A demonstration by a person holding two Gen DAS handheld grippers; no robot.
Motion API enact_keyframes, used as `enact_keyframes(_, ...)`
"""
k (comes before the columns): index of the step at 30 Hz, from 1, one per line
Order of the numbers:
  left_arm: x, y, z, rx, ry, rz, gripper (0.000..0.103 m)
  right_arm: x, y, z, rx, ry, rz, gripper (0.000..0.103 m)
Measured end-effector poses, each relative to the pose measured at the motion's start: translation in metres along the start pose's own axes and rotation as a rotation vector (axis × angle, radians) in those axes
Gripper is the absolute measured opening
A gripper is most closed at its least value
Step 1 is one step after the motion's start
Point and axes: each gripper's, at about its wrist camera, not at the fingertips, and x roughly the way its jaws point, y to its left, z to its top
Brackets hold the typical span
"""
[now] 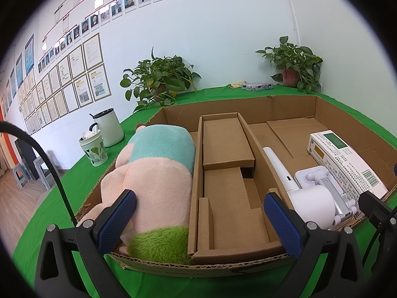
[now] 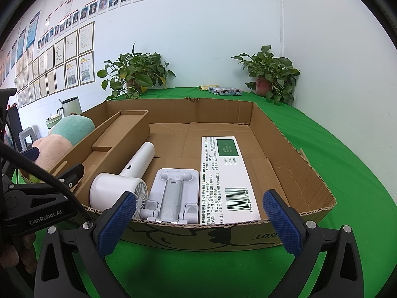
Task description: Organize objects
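A shallow cardboard box (image 1: 292, 101) (image 2: 292, 154) lies on the green table, split by a cardboard insert (image 1: 228, 149) (image 2: 119, 134). A pink, teal and green plush toy (image 1: 153, 181) (image 2: 64, 134) fills its left compartment. In the right compartment lie a white handheld fan (image 2: 119, 186) (image 1: 310, 201), a white folding stand (image 2: 171, 193) (image 1: 322, 176) and a white medicine box (image 2: 225, 171) (image 1: 345, 159). My left gripper (image 1: 198, 221) is open and empty at the box's near edge. My right gripper (image 2: 198, 221) is open and empty before the near wall.
Two potted plants (image 1: 158, 79) (image 1: 292, 64) stand at the back by the wall. A small printed box (image 1: 256, 85) lies between them. A white kettle (image 1: 109, 126) and a patterned cup (image 1: 94, 149) stand left of the box. The left gripper shows at the right wrist view's left edge (image 2: 37, 198).
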Motion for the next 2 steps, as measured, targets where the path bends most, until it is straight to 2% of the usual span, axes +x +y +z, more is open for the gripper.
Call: enact_keyframes(2,0.0004,-0.0001,0.0000,0.003,0.001,0.003,0.102,-0.0001,0.0001,0.0002,0.000,0.000,0.000,0.103)
